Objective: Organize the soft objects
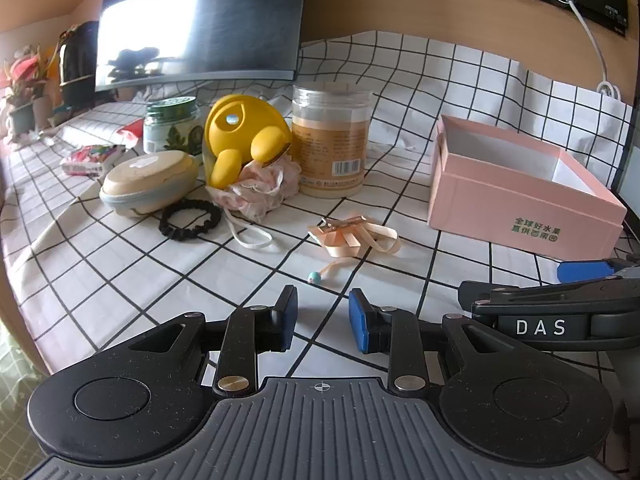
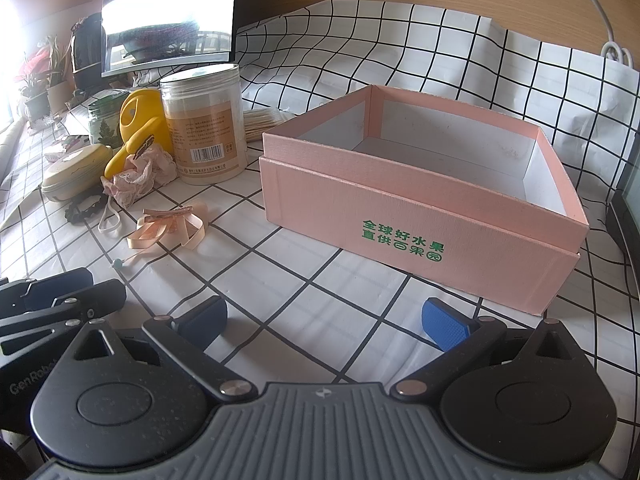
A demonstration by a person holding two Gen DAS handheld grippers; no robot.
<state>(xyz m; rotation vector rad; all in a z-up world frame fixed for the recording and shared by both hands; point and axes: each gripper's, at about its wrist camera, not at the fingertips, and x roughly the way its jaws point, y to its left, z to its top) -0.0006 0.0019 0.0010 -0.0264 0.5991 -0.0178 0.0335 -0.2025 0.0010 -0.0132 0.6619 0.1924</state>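
Note:
An open pink box (image 1: 516, 196) (image 2: 416, 216) stands on the checked tablecloth, nothing inside. A peach ribbon bow (image 1: 352, 236) (image 2: 172, 228) lies left of it. Further left are a black scrunchie (image 1: 190, 220) (image 2: 82, 208) and a pink lace cloth (image 1: 260, 188) (image 2: 140, 176) with a white strap. My left gripper (image 1: 323, 320) is open and empty, low over the cloth just before the bow. My right gripper (image 2: 324, 320) is open wide and empty, in front of the box; it also shows at the right of the left wrist view (image 1: 560, 304).
A yellow toy (image 1: 244, 136), a tall plastic jar (image 1: 330, 140), a green-lidded jar (image 1: 172, 124) and a beige oval case (image 1: 150, 180) stand behind the soft things. A monitor (image 1: 200, 24) and plants (image 1: 24, 80) are at the back left. A white cable (image 1: 592, 40) hangs at the right.

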